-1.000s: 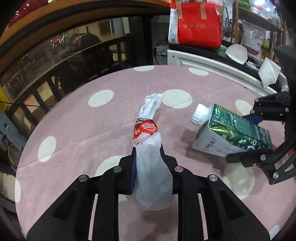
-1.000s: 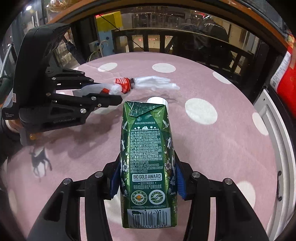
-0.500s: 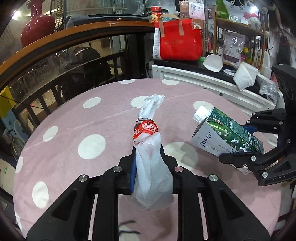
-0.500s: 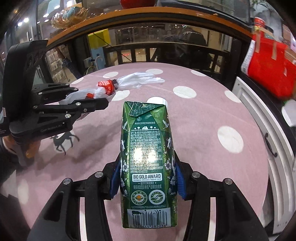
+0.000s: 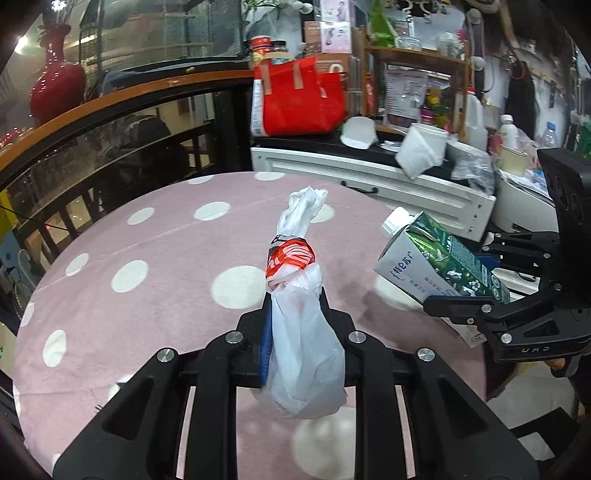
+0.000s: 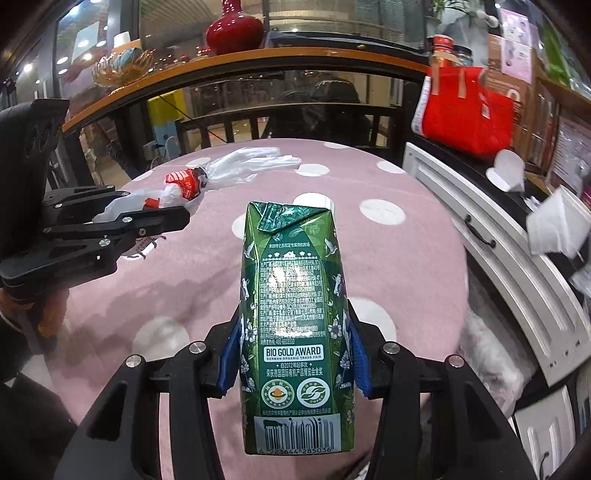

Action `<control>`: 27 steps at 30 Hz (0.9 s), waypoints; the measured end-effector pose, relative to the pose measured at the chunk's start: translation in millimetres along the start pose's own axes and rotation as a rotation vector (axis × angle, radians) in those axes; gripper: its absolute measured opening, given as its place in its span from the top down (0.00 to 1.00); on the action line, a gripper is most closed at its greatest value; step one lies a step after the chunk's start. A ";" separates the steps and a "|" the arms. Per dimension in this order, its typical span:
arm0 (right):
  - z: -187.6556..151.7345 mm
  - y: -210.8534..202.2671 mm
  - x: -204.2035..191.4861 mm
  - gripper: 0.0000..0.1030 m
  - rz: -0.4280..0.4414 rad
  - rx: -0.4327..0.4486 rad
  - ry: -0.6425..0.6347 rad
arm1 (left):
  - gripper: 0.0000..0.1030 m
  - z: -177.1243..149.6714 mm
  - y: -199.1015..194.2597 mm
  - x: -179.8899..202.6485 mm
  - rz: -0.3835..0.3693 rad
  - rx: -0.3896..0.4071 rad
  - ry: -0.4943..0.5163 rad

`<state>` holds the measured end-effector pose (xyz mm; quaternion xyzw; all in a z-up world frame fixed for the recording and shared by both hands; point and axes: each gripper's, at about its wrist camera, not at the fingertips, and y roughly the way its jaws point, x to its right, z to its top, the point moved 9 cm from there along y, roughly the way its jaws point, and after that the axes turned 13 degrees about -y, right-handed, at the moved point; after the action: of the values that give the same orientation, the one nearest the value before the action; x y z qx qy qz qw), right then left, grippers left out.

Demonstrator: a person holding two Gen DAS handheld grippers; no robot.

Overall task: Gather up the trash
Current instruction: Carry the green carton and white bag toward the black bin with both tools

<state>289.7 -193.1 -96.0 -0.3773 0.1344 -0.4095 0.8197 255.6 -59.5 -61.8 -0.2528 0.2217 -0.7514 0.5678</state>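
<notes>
A crumpled white plastic bag (image 5: 303, 354) with a red printed band is pinched in my left gripper (image 5: 295, 306), which is shut on it; its twisted end sticks out forward over the pink dotted table (image 5: 166, 258). My right gripper (image 6: 291, 354) is shut on a green drink carton (image 6: 291, 314), blue pads pressing on both its sides, the white cap pointing away. Both grippers hang above the table side by side. The left wrist view has the carton (image 5: 439, 262) at the right. In the right wrist view the left gripper (image 6: 151, 206) and bag (image 6: 240, 170) are at the left.
A white cabinet (image 5: 369, 177) curves along the table's far right, carrying a red tote bag (image 5: 299, 99), paper cups and clutter. A dark railing with a wooden ledge (image 6: 258, 59) rings the far side, with a red vase (image 6: 232, 29) on it.
Both grippers have pulled back and risen a little together, so more of the table and the shelves behind shows. The bag and the carton stay gripped as before.
</notes>
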 end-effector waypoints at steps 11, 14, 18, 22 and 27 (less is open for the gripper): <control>-56.7 -41.7 17.7 0.54 -0.076 -0.002 0.100 | 0.79 -32.9 -8.8 74.1 -0.088 -0.028 0.048; -74.9 -49.1 21.9 0.54 -0.089 -0.012 0.129 | 0.79 -39.2 -10.4 88.9 -0.100 -0.029 0.066; -94.6 -56.3 29.8 0.54 -0.105 -0.020 0.174 | 0.79 -44.8 -12.5 108.6 -0.132 -0.040 0.071; -117.5 -60.9 40.2 0.54 -0.126 -0.038 0.220 | 0.79 -49.7 -13.0 126.7 -0.158 -0.048 0.089; -143.5 -60.2 52.4 0.54 -0.155 -0.073 0.270 | 0.79 -54.7 -11.3 146.6 -0.198 -0.060 0.090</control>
<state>212.4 -329.5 -145.0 -0.3573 0.2288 -0.5134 0.7459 179.3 -195.6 -78.4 -0.2562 0.2436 -0.8073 0.4725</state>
